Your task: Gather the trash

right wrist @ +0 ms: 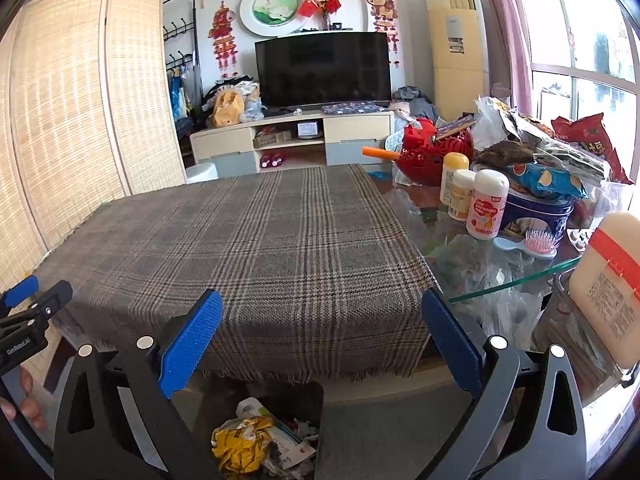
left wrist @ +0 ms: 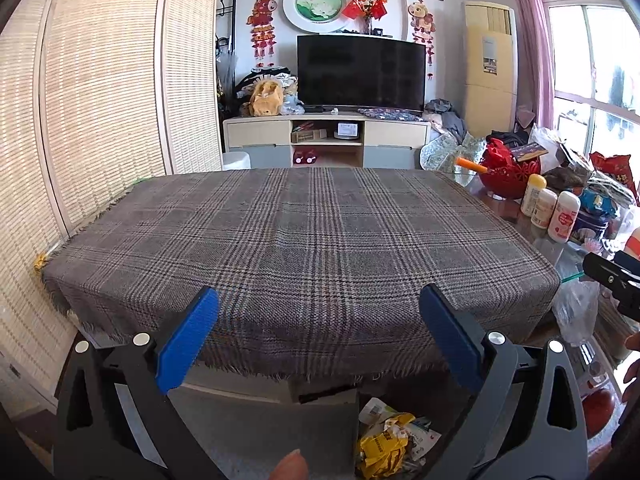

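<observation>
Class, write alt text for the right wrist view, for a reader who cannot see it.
An open gripper with blue fingers points across a bare plaid tablecloth. Below the table's near edge a bin holds crumpled wrappers. To the right, a glass table is crowded with bottles, snack bags and a hairbrush.

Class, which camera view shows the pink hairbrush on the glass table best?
The right wrist view: the pink hairbrush lies in plain sight near the glass table's edge. The left wrist view does not show it clearly.
</observation>
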The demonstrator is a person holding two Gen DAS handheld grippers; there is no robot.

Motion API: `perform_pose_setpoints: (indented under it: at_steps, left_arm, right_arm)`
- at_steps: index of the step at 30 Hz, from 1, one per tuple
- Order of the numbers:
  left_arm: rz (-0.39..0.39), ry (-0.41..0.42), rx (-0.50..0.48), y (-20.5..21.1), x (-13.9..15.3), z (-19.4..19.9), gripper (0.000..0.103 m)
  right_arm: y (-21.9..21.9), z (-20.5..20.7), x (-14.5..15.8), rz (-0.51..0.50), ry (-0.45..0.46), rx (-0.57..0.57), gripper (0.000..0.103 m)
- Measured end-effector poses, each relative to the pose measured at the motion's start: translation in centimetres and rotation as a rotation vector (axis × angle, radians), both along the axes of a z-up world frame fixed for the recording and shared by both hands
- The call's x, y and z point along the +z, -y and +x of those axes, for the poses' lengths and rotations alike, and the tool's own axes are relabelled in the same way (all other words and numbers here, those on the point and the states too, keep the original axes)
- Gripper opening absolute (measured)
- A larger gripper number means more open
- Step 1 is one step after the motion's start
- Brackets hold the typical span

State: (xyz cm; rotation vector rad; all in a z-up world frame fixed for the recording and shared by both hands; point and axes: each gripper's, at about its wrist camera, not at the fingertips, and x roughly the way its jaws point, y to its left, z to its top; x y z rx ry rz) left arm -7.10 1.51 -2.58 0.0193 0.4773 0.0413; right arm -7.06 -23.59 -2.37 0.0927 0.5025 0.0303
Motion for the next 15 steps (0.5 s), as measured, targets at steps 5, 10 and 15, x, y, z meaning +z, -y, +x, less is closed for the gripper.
perform_pose_setpoints:
  at_steps: [5, 10, 15]
  left_arm:
    - [-0.046, -0.016, -0.024, -0.50, -0.04, 0.15, 0.095]
    - [-0.047, -0.012, -0.029, -0.58, 0.07, 0.04, 0.095]
    - [-0.023, -0.010, -0.022, -0.89, -0.07, 0.01, 0.095]
  right_arm:
    - [0.02, 0.04, -0.06, 0.002, -0.003, -0.001, 0.100]
    - [0.16, 0.11, -0.22, 0.010, -0.012, -0.002, 0.100]
    - [0.10, 0.15, -0.28, 0.011, -0.012, 0.000, 0.100]
